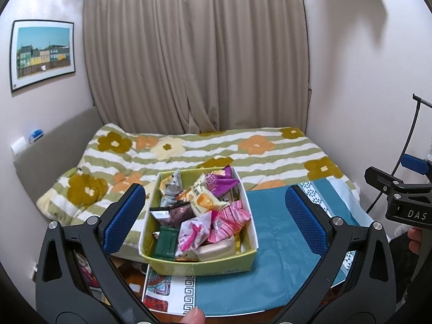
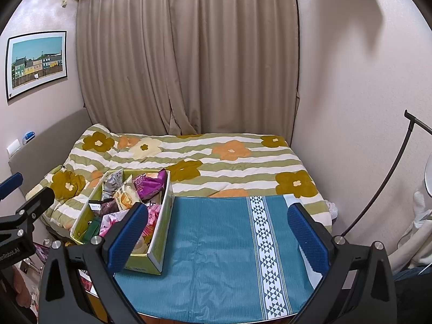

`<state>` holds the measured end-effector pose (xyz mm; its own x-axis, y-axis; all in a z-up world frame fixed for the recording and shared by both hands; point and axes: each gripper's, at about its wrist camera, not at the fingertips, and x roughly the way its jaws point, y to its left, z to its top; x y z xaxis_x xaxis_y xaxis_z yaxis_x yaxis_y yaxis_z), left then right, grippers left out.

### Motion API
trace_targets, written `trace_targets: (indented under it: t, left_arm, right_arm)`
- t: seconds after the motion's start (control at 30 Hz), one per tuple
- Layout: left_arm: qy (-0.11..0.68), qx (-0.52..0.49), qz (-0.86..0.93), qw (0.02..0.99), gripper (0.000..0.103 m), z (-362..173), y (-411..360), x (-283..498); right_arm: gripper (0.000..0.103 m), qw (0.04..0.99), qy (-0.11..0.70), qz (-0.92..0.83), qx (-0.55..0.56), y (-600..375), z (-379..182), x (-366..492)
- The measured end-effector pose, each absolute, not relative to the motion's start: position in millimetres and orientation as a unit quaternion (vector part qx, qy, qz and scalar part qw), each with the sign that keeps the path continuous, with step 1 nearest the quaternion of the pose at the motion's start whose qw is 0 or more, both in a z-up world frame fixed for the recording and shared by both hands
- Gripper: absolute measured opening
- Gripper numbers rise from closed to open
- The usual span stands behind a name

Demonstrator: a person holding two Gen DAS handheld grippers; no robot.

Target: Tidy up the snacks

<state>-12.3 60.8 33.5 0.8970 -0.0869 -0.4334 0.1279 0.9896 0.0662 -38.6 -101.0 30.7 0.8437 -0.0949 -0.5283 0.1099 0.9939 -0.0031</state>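
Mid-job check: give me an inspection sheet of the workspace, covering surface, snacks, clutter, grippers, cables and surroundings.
Surface: teal cloth with a white patterned band covers the table.
Job's things: yellow-green box at the cloth's left edge, heaped with wrapped snacks; purple packet at the far end.
Clutter: nothing seen on the cloth; items under the table unclear.
Grippers: left gripper open around the box; right gripper open, empty.
Cables: black cable at right.
Surroundings: floral bedspread, beige curtain, framed picture.
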Motion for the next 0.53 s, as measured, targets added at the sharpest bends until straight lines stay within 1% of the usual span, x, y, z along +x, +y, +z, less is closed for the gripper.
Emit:
trace_targets:
  t: [0.53]
  left_arm:
    - [0.22,0.045,-0.047,0.973,0.103,34.4,58.9,-2.6]
  right_arm:
    - [0.103,0.96,0.275,-0.053,0.014,-101.5,30.5,-37.3]
